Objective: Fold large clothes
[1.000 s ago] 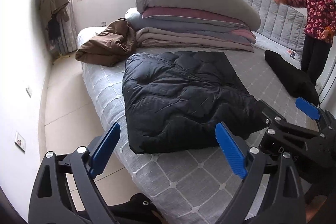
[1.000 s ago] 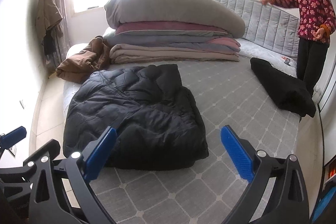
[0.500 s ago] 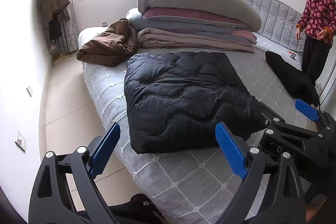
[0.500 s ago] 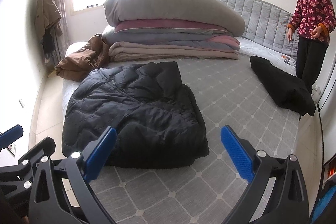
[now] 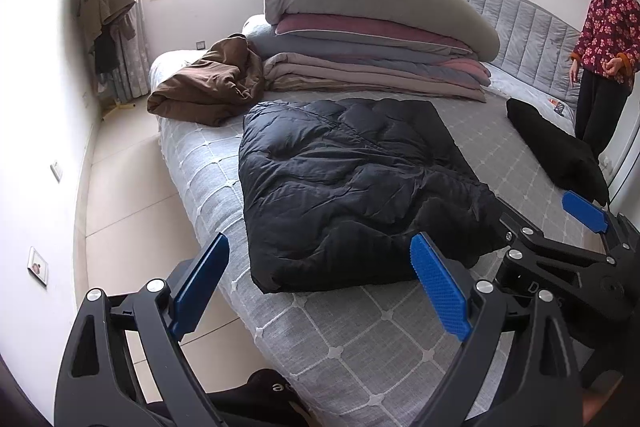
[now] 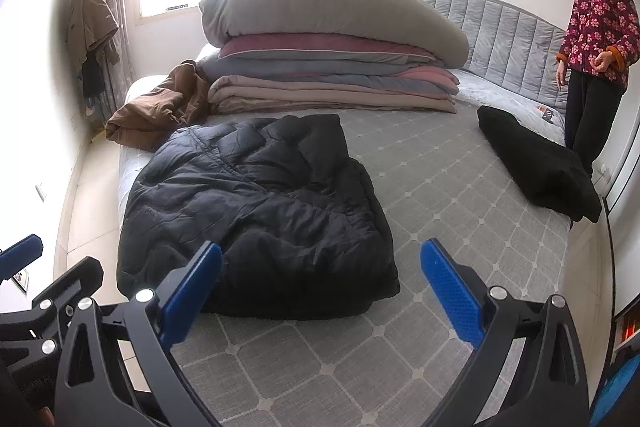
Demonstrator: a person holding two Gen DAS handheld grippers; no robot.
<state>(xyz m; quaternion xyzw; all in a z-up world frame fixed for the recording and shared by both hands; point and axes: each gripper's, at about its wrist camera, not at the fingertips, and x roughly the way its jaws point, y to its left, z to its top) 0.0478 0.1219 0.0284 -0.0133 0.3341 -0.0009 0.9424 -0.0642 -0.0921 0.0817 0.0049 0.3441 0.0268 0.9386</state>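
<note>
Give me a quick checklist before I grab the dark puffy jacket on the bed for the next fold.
1. Left gripper open and empty: ok.
2. Right gripper open and empty: ok.
3. Puffy jacket lying free, nothing on top: ok.
4. Jacket fully on the bed, not hanging over the edge: ok.
5. Room beside the jacket to fold: ok; the black garment and brown jacket lie apart from it.
6. Person away from the jacket: ok.
</note>
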